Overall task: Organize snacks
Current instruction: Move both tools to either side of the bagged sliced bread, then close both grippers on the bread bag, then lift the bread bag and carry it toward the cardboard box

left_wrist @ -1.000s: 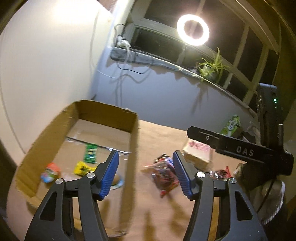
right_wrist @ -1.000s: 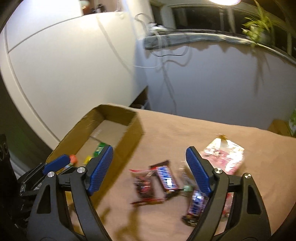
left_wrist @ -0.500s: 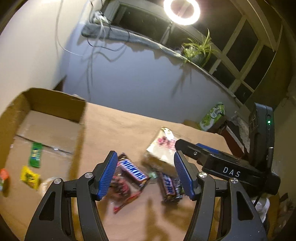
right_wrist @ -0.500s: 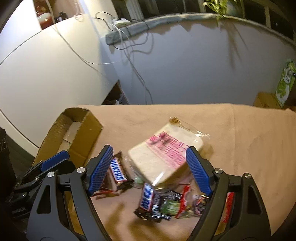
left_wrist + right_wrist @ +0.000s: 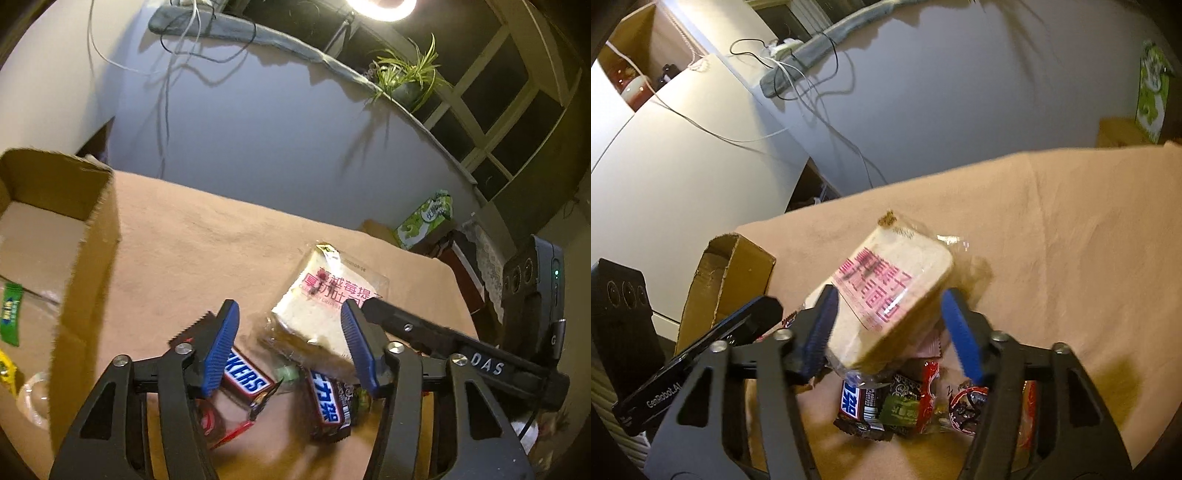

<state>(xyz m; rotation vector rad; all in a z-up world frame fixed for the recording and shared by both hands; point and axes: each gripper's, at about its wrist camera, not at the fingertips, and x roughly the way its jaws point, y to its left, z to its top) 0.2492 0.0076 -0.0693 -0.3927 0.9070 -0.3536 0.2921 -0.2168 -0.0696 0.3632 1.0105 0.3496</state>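
A clear pack of sliced bread with pink print lies tilted on a pile of wrapped snacks on the tan cloth. My right gripper straddles it with its jaws closing. The left pad is at the pack's side and the right pad is a little clear of it. My left gripper hangs over the same pile, jaws closing too, and nothing is pinched. Below it lie a Snickers bar and a blue-labelled bar. The open cardboard box stands to the left.
A green packet and a yellow one lie inside the box. Red-wrapped sweets sit under the right gripper. A green tissue pack stands beyond the table's far right. Behind are a grey wall, a potted plant and hanging cables.
Both grippers swung away from the box to the right and dipped toward the snack pile. Both pairs of jaws narrowed. The bread pack now sits between the right gripper's fingers.
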